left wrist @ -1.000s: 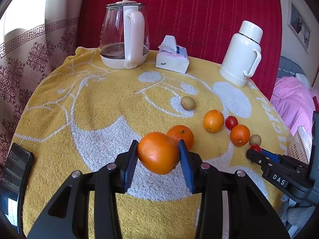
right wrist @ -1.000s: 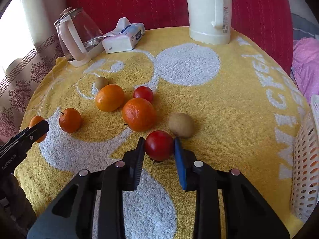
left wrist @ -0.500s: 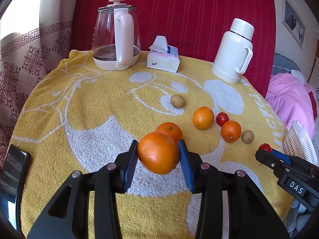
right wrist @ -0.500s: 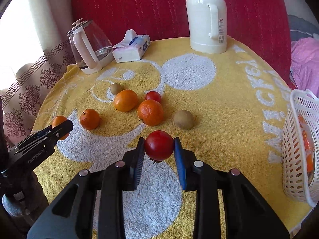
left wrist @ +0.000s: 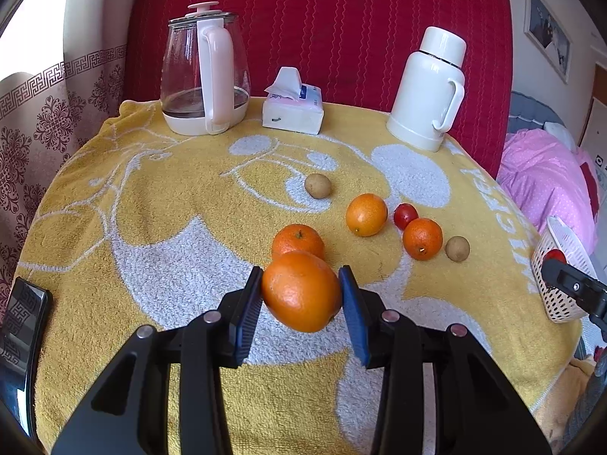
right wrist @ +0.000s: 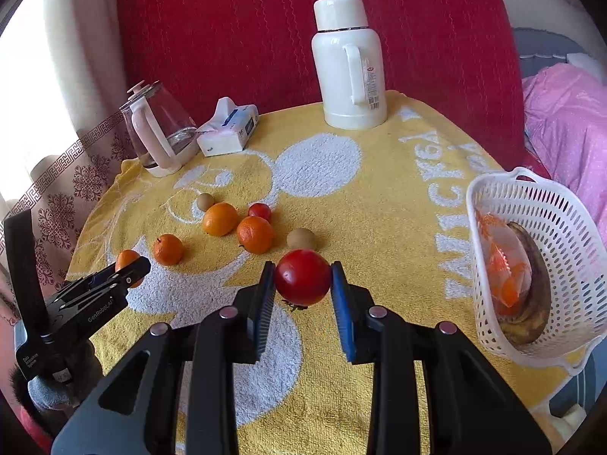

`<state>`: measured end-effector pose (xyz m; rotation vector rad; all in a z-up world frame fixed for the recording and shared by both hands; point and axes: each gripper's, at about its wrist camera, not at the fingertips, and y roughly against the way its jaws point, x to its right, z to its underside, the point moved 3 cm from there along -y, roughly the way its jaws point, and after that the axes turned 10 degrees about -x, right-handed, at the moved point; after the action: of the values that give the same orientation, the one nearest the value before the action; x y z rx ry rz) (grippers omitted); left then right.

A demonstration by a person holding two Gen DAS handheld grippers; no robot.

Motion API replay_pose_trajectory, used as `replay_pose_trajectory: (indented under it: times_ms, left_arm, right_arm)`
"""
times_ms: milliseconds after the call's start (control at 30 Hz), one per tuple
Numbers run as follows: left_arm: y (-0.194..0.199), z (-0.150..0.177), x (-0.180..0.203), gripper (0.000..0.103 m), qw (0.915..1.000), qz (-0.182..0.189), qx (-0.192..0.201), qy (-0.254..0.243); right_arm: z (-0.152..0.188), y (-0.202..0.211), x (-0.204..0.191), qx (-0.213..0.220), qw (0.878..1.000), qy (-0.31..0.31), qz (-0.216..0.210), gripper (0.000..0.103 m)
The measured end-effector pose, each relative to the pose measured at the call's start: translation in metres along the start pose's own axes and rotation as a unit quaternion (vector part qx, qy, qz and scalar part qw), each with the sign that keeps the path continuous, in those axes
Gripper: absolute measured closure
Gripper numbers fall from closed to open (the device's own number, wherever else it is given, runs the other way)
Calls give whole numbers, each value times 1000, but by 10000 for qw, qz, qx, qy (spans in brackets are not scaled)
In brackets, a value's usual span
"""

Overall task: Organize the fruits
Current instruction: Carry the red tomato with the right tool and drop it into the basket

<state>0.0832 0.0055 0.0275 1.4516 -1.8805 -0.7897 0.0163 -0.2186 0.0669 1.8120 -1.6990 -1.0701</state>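
My left gripper [left wrist: 301, 305] is shut on a large orange [left wrist: 301, 291] and holds it above the yellow towel [left wrist: 151, 197]. My right gripper [right wrist: 302, 292] is shut on a red tomato [right wrist: 302, 276], lifted above the towel, left of the white basket [right wrist: 531, 204]. On the towel lie three oranges [left wrist: 298, 240] [left wrist: 366, 214] [left wrist: 422, 238], a small tomato [left wrist: 405, 215] and two kiwis [left wrist: 318, 185] [left wrist: 457, 248]. The basket holds orange-packaged things and a dark fruit [right wrist: 531, 284].
A glass kettle [left wrist: 205, 76], a tissue pack [left wrist: 293, 108] and a white thermos [left wrist: 430, 89] stand along the far edge of the table. A phone [left wrist: 19, 333] lies at the left edge. A pink bed [left wrist: 546, 182] is at the right.
Both grippers have lifted and pulled back with their fruit. The basket has come into the right wrist view as the right gripper moved toward it.
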Motion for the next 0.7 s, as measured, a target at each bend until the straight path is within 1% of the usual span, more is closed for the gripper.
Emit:
replay_pose_trajectory:
  times_ms: [200, 400, 567, 700]
  left_arm:
    - [0, 1, 3, 62, 10000, -9, -2, -42]
    - [1, 4, 7, 62, 10000, -9, -3, -98]
    - [1, 5, 10, 62, 9999, -10, -6, -143]
    - [1, 7, 12, 62, 9998, -24, -9, -178]
  right_arm:
    - [4, 28, 36, 245, 9987, -325, 294, 73]
    - [11, 49, 80, 409, 9941, -727, 691, 73]
    - [19, 58, 112, 466, 9887, -1068, 943, 73]
    - [26, 62, 129, 484, 9847, -1244, 1119, 73]
